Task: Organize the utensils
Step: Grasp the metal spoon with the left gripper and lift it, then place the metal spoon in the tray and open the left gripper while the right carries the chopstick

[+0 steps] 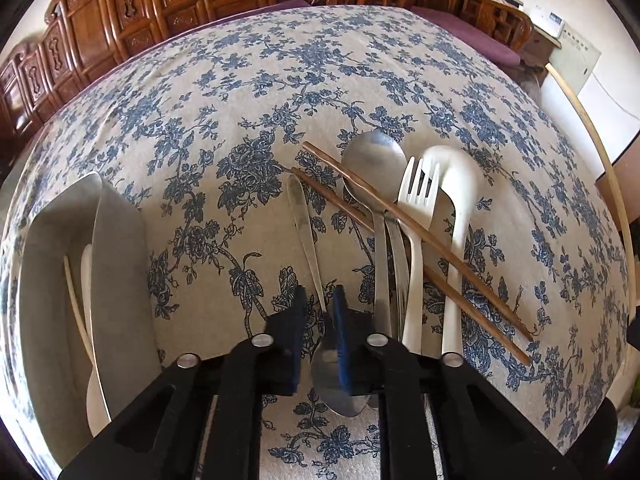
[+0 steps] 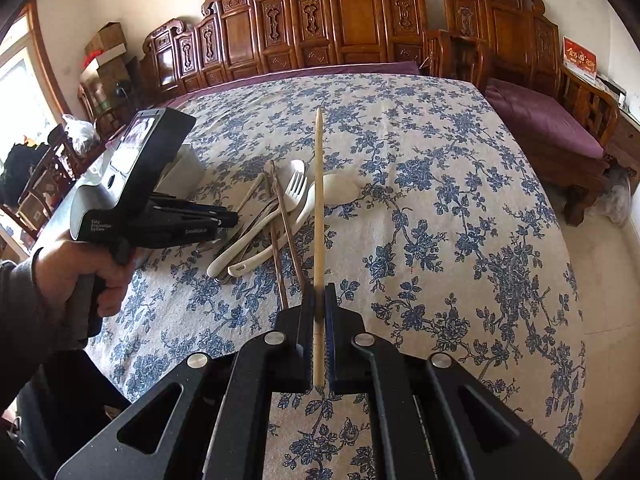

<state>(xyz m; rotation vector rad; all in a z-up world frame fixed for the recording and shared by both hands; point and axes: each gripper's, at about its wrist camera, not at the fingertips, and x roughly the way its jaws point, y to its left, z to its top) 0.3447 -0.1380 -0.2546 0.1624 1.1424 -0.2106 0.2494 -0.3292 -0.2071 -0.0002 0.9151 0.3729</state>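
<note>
Here, scene: a table under a blue-flowered cloth [image 2: 440,208], with a heap of utensils near its middle and a grey tray [image 1: 120,264] at the left edge.
Left gripper [image 1: 320,300]: its jaws are nearly together around a small metal spoon [image 1: 316,288]; the bowl end sits between the fingers and the handle points away across the cloth. Whether the pads truly pinch it cannot be told from this angle.
Right gripper [image 2: 319,300]: clamped on a pale chopstick [image 2: 318,216], which stands forward along the fingers, its tip above the heap.
Heap: a large metal spoon [image 1: 376,164], a white fork [image 1: 418,216], a white ladle-spoon [image 1: 456,200] and two brown chopsticks [image 1: 420,240] lying crosswise over the others.
Tray contents: a pale stick and a white handle, lying along its inner wall.
Risk, left side: the small spoon seems held close to its bowl, so the long handle may swing or slip out when lifted.
Risk, right side: the long free end of the pale chopstick may knock the heap or the other gripper if it turns toward the tray.
Left wrist view only: the tray's inside and the overlap of the brown chopsticks.
Right wrist view only: the person's left hand [image 2: 80,272] on its grip, and the clamped chopstick seen from root to tip.
</note>
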